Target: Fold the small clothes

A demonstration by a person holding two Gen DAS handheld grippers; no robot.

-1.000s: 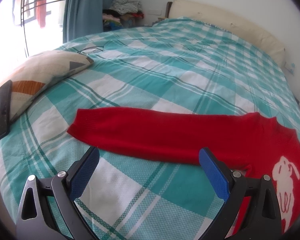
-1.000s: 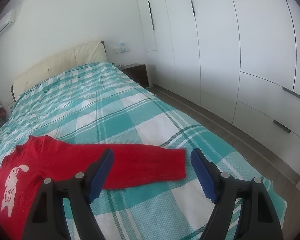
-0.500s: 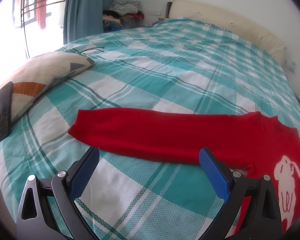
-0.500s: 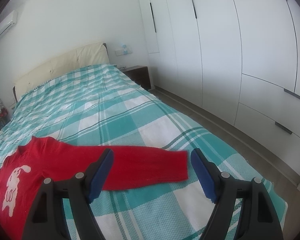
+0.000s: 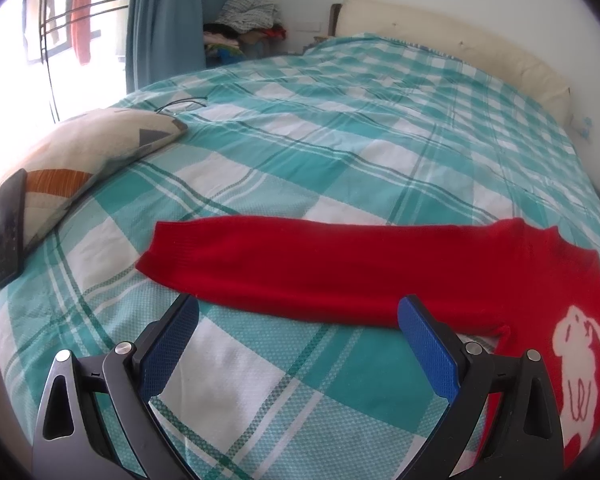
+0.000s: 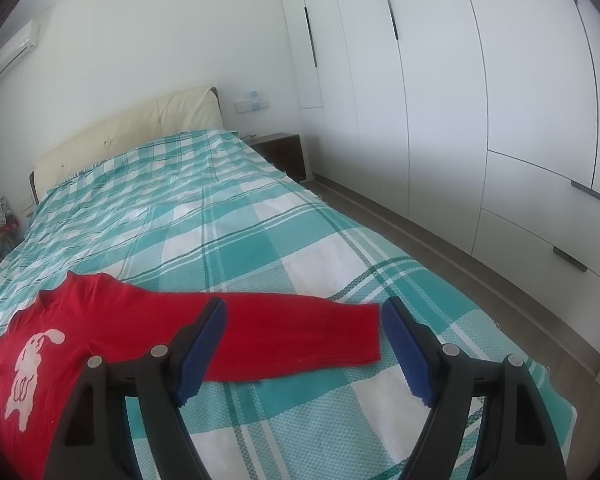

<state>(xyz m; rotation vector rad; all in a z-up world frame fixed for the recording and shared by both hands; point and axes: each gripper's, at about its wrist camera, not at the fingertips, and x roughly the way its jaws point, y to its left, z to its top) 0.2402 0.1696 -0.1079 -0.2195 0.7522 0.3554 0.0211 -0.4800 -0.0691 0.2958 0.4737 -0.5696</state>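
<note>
A small red sweater (image 5: 340, 268) with a white rabbit print lies flat on the teal plaid bed (image 5: 340, 152), both sleeves stretched out sideways. My left gripper (image 5: 298, 308) is open and empty, just short of the left sleeve's near edge. In the right wrist view the same sweater (image 6: 284, 332) shows its right sleeve. My right gripper (image 6: 302, 312) is open and empty, hovering over that sleeve near its cuff.
A patterned pillow (image 5: 84, 152) with a dark phone (image 5: 10, 228) on it lies at the bed's left edge. A cream headboard (image 5: 452, 44) is at the far end. White wardrobes (image 6: 480, 100) and floor run along the bed's right side.
The right gripper has tilted up and drawn back slightly, so the sleeve sits lower in its view. The left view has barely shifted. Both stay open.
</note>
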